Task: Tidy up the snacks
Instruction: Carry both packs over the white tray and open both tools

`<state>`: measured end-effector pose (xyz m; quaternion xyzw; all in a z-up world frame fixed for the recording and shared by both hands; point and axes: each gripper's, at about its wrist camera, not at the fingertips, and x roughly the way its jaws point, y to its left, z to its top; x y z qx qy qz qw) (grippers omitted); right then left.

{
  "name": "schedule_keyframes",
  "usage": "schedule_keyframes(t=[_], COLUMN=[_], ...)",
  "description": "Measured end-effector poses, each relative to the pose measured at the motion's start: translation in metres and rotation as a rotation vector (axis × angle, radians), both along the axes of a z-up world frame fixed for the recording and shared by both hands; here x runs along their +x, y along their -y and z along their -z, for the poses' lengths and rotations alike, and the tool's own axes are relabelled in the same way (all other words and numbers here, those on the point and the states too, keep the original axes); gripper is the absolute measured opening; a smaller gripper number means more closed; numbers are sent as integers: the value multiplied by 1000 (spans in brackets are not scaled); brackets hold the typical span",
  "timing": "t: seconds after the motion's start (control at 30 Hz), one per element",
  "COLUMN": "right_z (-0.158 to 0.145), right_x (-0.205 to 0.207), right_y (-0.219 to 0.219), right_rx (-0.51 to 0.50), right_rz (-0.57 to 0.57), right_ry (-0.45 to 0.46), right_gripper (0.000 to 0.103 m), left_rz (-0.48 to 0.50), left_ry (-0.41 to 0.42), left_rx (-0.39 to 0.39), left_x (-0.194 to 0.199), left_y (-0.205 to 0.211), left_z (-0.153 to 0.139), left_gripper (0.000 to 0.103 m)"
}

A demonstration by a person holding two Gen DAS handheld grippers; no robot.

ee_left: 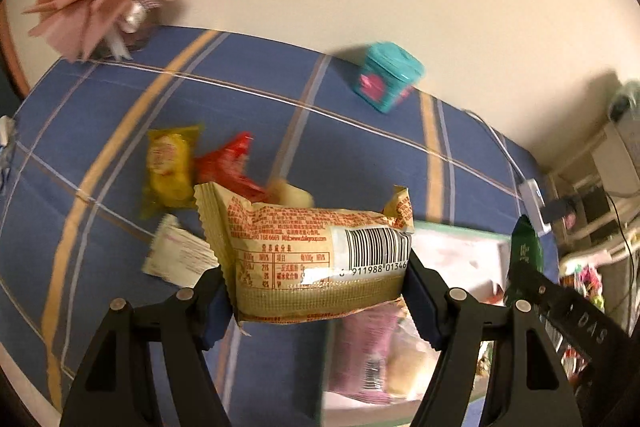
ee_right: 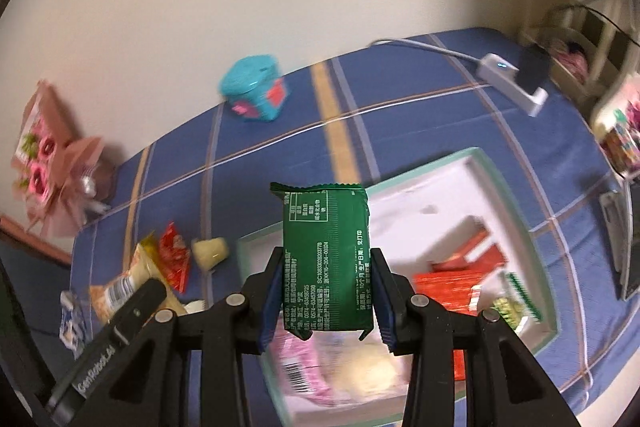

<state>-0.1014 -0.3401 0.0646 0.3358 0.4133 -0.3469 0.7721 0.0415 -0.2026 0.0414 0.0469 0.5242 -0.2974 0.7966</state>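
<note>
The right gripper (ee_right: 326, 291) is pinched on a green snack pack (ee_right: 326, 259), which is held standing up, right over the white tray (ee_right: 516, 211). The left gripper (ee_left: 320, 291) is pinched on a tan snack pack (ee_left: 316, 263), held sideways at the tray's (ee_left: 460, 227) left edge. The green pack is judged nearer to the drop spot.

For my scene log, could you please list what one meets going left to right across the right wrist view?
Pink bouquet → red snack packet → teal tin → green snack packet → white power strip.
</note>
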Motion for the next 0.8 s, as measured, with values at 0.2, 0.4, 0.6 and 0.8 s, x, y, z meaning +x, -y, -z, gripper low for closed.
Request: schedule_keyframes(t=[0.2,0.4,0.6,0.8], right_z=[2,-2,6,38], right_x=[-37,-66,-74,-60], right_y=[29,52,61,64], right_rx=[16,10,7,58], right_rz=[95,158,169,139], right_ry=[20,33,16,-25], right_gripper=[42,42,42,42], left_rz=[122,214,234,244], left_ry=[-24,-14,-40,-40], left_rx=[-4,26,44,87], left_x=[-33,-62,-68,-69], left_y=[37,68,78,88], left_z=[6,12,24,41], left_gripper=[74,74,74,75])
